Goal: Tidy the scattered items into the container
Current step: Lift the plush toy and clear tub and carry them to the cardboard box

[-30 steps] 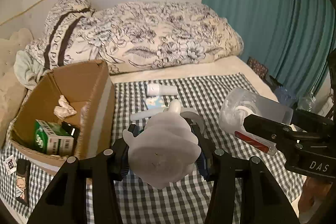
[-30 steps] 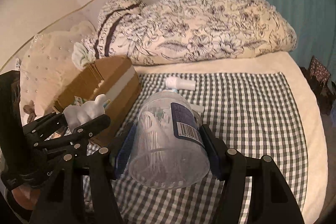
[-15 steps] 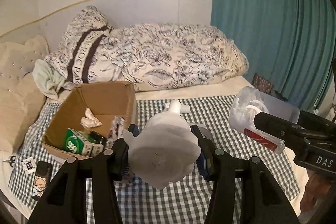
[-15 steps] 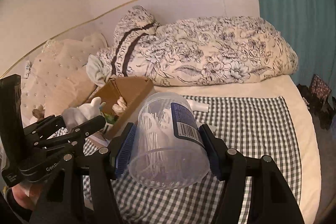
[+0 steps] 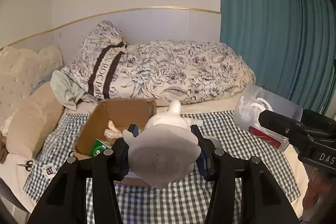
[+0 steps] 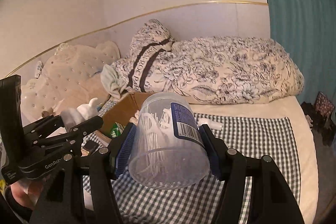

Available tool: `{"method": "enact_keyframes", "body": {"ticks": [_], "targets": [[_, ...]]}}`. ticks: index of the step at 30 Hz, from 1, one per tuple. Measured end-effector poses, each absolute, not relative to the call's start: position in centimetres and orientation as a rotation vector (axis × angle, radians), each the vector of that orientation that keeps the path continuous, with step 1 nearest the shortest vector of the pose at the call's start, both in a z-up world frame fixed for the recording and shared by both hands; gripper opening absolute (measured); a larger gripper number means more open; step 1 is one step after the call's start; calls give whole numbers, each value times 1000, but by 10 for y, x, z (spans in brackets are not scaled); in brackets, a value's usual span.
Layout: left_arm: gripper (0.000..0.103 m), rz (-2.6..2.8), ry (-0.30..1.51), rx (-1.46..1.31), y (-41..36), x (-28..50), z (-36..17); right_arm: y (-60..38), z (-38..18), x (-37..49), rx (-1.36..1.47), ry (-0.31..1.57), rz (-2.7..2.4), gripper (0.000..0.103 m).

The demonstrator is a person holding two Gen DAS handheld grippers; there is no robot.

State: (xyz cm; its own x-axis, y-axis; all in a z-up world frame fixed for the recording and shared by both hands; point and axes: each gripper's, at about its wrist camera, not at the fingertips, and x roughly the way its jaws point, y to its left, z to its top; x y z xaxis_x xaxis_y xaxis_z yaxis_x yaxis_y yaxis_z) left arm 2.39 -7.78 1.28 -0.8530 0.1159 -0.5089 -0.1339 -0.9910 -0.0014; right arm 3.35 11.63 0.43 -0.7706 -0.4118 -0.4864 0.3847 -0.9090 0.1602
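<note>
Both lifted higher than a second ago! Left tool (image 5: 163,152) clamped on white figurine (image 5: 163,148), just short of cardboard box (image 5: 126,110); right tool (image 6: 168,150) squeezing clear cotton-swab tub (image 6: 168,140) alongside. Box now nearly underneath, drop coming, probably.

Dim, warm indoor light, soft and even, with faint shadows. Fisheye bending curves the wall trim (image 5: 130,12) and blackens the corners at 10 and 2 o'clock. Nearest objects look slightly soft; no glare.
</note>
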Motion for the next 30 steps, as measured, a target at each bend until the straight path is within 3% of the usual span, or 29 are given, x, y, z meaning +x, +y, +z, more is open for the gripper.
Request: {"method": "enact_keyframes", "body": {"ticks": [30], "targets": [[51, 3033, -9, -727, -164, 33, 51, 35, 52, 35, 613, -30, -2520, 62]]}}
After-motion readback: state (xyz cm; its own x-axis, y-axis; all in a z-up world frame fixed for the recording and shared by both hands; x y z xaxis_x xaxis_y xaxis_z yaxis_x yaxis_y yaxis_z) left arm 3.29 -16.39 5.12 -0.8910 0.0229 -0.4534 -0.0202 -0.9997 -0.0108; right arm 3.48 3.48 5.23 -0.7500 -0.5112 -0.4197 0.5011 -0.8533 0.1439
